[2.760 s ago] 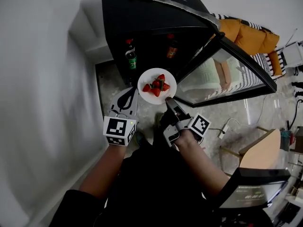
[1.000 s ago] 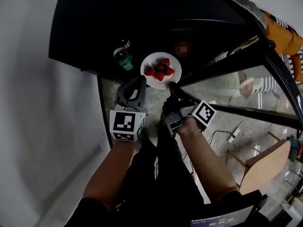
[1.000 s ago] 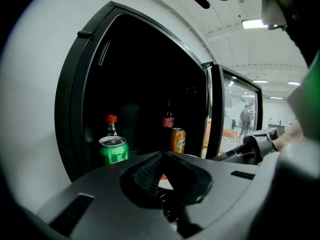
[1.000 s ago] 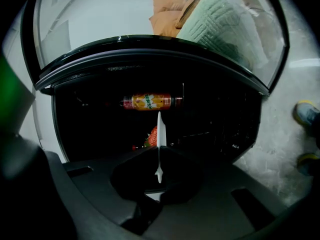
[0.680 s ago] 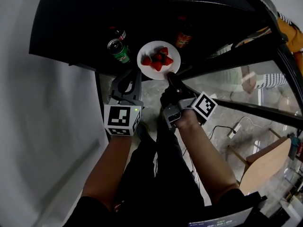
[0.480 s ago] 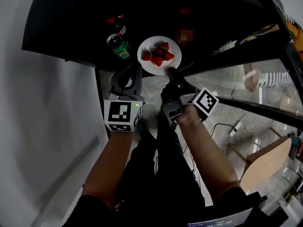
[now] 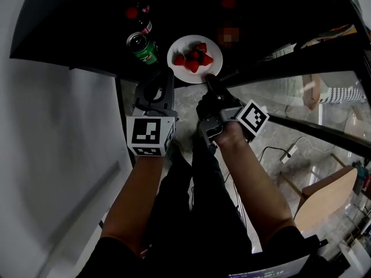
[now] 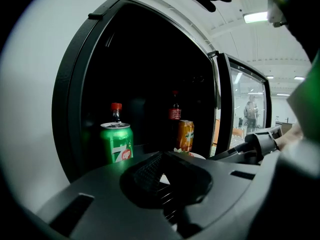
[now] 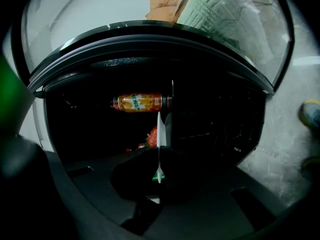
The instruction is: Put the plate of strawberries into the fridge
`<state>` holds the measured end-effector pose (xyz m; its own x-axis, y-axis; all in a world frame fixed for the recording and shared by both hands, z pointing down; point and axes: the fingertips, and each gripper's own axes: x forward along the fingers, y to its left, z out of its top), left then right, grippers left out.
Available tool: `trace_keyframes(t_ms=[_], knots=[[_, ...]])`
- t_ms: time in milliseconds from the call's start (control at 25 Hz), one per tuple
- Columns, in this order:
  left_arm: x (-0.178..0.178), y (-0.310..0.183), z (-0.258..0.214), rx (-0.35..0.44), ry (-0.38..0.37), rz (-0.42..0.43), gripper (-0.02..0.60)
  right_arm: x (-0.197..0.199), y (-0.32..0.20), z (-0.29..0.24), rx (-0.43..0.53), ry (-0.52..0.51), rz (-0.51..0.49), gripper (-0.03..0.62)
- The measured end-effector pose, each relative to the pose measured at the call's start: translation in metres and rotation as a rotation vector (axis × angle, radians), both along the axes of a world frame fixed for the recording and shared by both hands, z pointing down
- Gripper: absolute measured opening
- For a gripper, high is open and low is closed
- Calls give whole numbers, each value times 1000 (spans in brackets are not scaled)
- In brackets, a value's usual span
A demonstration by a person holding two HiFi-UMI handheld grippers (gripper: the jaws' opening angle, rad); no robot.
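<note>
The right tongs (image 7: 210, 81) pinch the near rim of the round white plate of red strawberries (image 7: 200, 77) at the black fridge (image 7: 87, 16) mouth, the left tongs (image 7: 164, 77) pressed together, empty, beside it — keep it level, sliding in clear of the green can (image 7: 142, 48).

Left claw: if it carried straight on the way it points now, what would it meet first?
Probably the near rim of the white plate, just ahead of the left claw; behind it stands the orange can. Depth is unclear.

Dark fridge shelf (image 7: 164, 39), green can (image 8: 116, 142), orange can (image 8: 185, 135), two bottles (image 8: 174, 111) standing on it
</note>
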<state>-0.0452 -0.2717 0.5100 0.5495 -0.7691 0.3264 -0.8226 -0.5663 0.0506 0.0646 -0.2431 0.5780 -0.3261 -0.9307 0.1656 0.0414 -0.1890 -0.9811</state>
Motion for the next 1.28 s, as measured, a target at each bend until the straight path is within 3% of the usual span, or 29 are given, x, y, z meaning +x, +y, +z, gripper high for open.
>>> trace_keyframes(t_ms=[1280], knots=[[-9,-6,18,-36,-1,-25,6,-2,-26,18,-30,13,-2,15]])
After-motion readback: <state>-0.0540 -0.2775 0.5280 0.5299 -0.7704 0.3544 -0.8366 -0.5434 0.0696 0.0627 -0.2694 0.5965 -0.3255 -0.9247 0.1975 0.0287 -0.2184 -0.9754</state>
